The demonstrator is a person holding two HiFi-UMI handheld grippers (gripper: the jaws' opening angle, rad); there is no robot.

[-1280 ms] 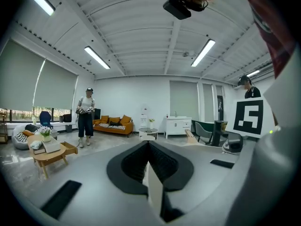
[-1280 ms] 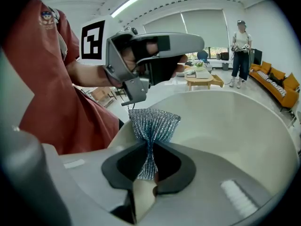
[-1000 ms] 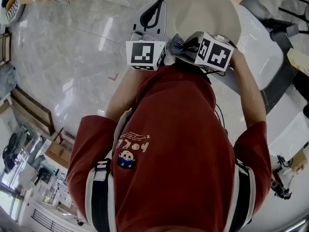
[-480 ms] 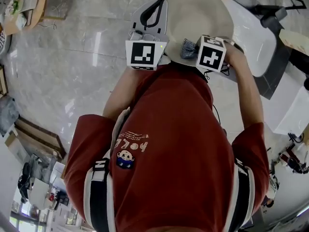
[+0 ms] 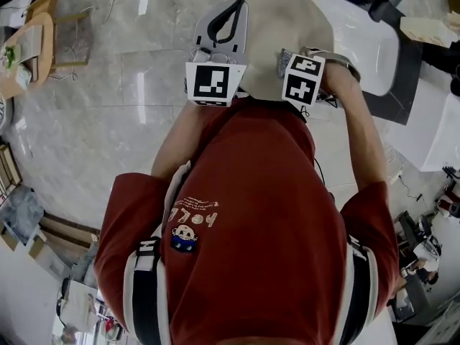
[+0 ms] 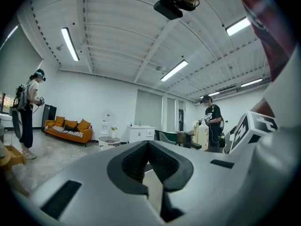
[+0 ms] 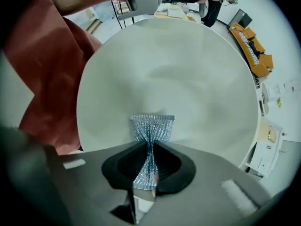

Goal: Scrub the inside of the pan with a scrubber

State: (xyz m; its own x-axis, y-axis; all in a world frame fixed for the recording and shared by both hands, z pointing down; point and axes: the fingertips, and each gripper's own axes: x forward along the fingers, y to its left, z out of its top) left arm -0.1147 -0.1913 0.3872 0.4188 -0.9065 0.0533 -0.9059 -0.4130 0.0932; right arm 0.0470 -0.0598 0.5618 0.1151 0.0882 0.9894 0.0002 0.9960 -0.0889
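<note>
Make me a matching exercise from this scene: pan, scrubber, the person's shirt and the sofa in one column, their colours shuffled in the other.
Things:
1. pan
2. scrubber
3. shirt
4. sofa

Colours:
A. orange
B. silvery blue
C. cream
D. red

Pairs: 1-C, 2-B, 3-D, 4-A

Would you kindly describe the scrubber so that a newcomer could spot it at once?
Start at the big cream pan filling the right gripper view. Against its inside sits the scrubber, pinched at its waist by the right gripper. It is the only glittery, silver-blue woven piece; everything around it is plain.
</note>
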